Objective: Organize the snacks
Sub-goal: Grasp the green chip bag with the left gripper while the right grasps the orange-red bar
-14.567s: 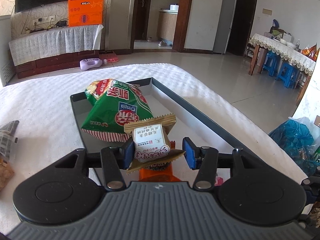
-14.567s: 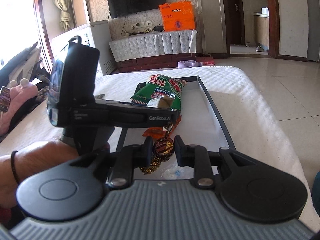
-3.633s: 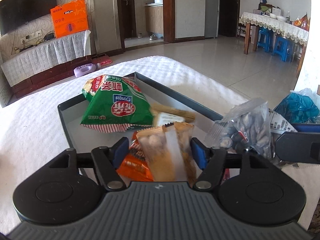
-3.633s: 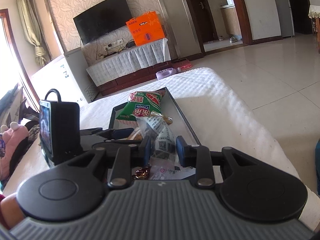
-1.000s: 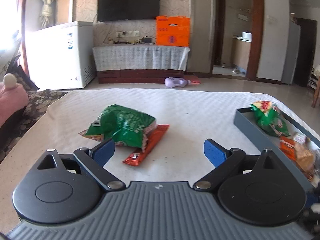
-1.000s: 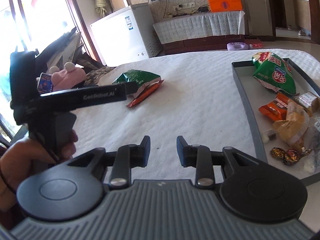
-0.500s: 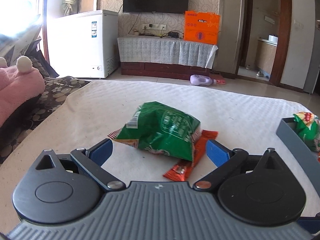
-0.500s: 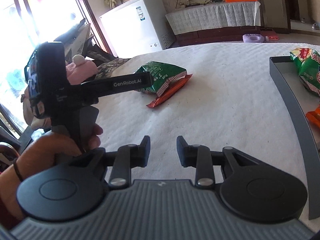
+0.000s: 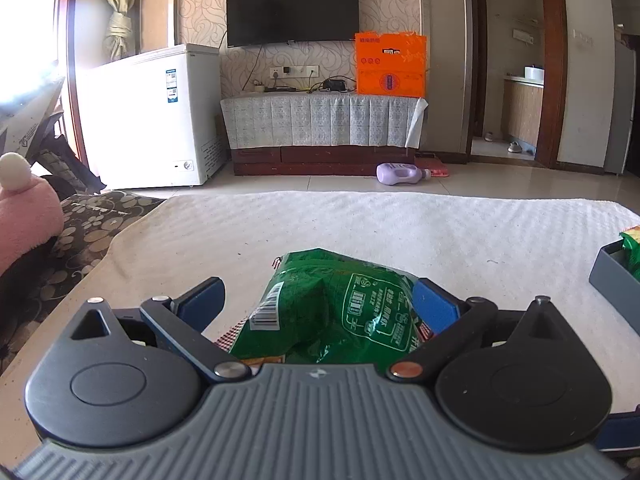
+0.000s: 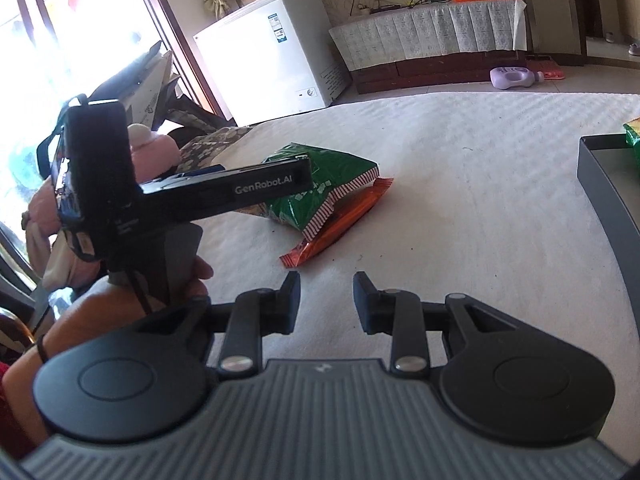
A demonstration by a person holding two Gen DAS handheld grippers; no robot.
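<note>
Green crinkly snack bag (image 9: pixel 336 312) and orange foil packet (image 10: pixel 340 224) lie on the white-clothed desk (image 9: pixel 360 224), outside the grey tray (image 10: pixel 608 200); left gripper (image 9: pixel 320 300) jaws straddle the bag wide, unclosed; right gripper (image 10: pixel 326 300) empty, slightly parted.

A white textured cloth (image 10: pixel 460 184) covers the table and bears everything. Taking the green snack bag (image 10: pixel 320 188) as the landmark: it lies flat on the cloth toward the table's left side, its red-and-white striped seam facing right. An orange-red packet (image 10: pixel 340 224) lies on the cloth partly under the bag, sticking out on the near right. Well to the right of the bag, a dark grey tray (image 10: pixel 604 184) rests at the table's right edge.
</note>
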